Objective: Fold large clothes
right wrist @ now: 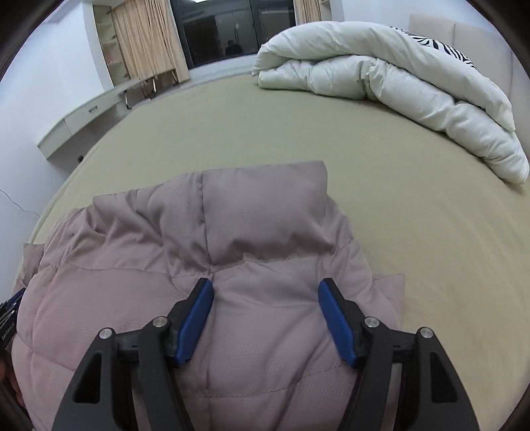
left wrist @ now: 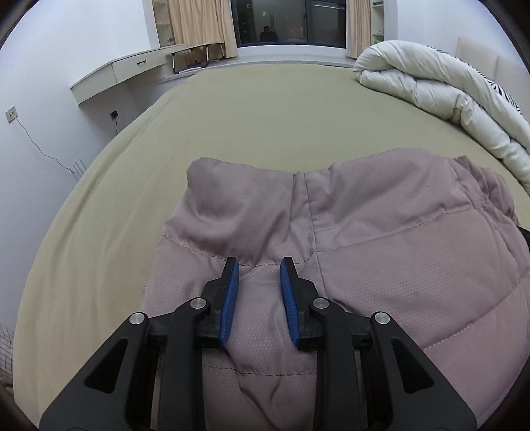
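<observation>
A mauve quilted puffer jacket [left wrist: 364, 238] lies bunched on the olive bed sheet [left wrist: 265, 109], its collar at the far edge. My left gripper [left wrist: 258, 267] hovers over the jacket's left part, jaws partly open with fabric between the blue pads [left wrist: 230, 298], not pinched. In the right wrist view the same jacket [right wrist: 265, 212] fills the near field on the sheet [right wrist: 430, 215]. My right gripper [right wrist: 265, 287] is wide open over the jacket below the collar, pads [right wrist: 195, 321] resting near the fabric. The left gripper's edge shows at far left [right wrist: 10, 308].
A rolled white duvet [left wrist: 440, 89] lies at the bed's far right, also in the right wrist view [right wrist: 391, 83]. A wall-mounted desk [left wrist: 122, 73] and curtains stand beyond the bed's left edge. A dark window [left wrist: 288, 20] faces me.
</observation>
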A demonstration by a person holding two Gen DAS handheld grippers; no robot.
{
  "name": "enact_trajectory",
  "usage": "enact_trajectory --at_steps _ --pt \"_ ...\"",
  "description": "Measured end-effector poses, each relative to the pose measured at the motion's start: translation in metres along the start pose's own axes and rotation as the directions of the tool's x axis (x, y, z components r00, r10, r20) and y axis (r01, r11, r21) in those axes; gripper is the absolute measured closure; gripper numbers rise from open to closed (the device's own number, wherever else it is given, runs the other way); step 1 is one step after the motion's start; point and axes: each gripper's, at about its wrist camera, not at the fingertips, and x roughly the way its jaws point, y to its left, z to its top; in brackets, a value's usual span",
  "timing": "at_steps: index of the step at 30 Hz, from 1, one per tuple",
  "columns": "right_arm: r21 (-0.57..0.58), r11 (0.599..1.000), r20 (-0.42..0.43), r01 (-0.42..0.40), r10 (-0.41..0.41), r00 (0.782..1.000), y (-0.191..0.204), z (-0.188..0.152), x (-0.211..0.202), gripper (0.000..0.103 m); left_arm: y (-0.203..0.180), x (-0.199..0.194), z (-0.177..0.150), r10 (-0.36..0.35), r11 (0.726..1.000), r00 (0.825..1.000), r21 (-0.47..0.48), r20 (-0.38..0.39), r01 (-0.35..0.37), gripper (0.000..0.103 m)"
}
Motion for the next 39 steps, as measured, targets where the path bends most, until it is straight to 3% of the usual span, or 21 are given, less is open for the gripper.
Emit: enact_trajectory --at_steps 4,8,15,19,21,24,27,29,31,35,39 --pt "0.034 0.999 0.011 -0.005 0.004 1.000 -0.005 -0.004 0.010 0.033 0.007 0.009 -0.003 -0.031 0.999 1.000 -0.042 -0.003 0.031 0.078" --pt "0.082 0.994 0.010 -0.070 0.070 0.998 -0.018 -0.006 0.018 0.031 0.019 0.018 -0.010 -0.100 0.990 0.995 -0.103 0.006 0.100 0.078" --pt "0.097 0.992 0.027 -0.074 0.072 0.997 -0.020 -0.006 0.018 0.031 0.038 0.026 -0.011 -0.177 0.971 0.984 -0.161 -0.001 0.174 0.078" --pt "0.071 0.997 -0.034 0.007 -0.004 0.999 -0.005 0.007 -0.002 0.032 0.043 0.014 -0.005 -0.175 0.974 0.984 -0.152 -0.027 0.169 0.078" --pt "0.086 0.994 0.015 -0.061 0.060 0.998 0.012 0.015 -0.030 0.032 0.045 -0.006 -0.008 -0.130 0.985 0.991 -0.119 -0.003 0.129 0.078" --pt "-0.026 0.993 0.054 -0.118 0.119 0.991 0.060 0.034 -0.046 0.032 0.038 -0.024 -0.013 -0.087 0.992 0.995 -0.089 0.045 0.091 0.078" --pt "-0.148 0.977 0.016 -0.155 0.159 0.987 0.115 0.051 -0.030 0.032 0.046 -0.016 -0.017 -0.146 0.980 0.989 -0.135 0.034 0.149 0.078" --pt "-0.210 0.969 -0.019 -0.128 0.126 0.992 0.139 0.055 -0.007 0.032 0.055 -0.007 -0.017 -0.191 0.966 0.981 -0.174 0.020 0.192 0.078" --pt "-0.224 0.972 -0.083 -0.064 0.046 0.995 0.140 0.053 0.029 0.023 0.059 0.000 -0.017 -0.212 0.960 0.977 -0.184 0.009 0.210 0.078" --pt "-0.079 0.985 -0.094 -0.155 0.147 0.985 0.108 0.041 0.058 0.017 0.060 0.010 -0.014 -0.219 0.959 0.976 -0.183 -0.002 0.215 0.078" --pt "-0.073 0.985 -0.081 -0.156 0.150 0.985 0.104 0.037 0.062 0.017 0.059 0.022 -0.013 -0.209 0.963 0.978 -0.176 -0.012 0.204 0.078"
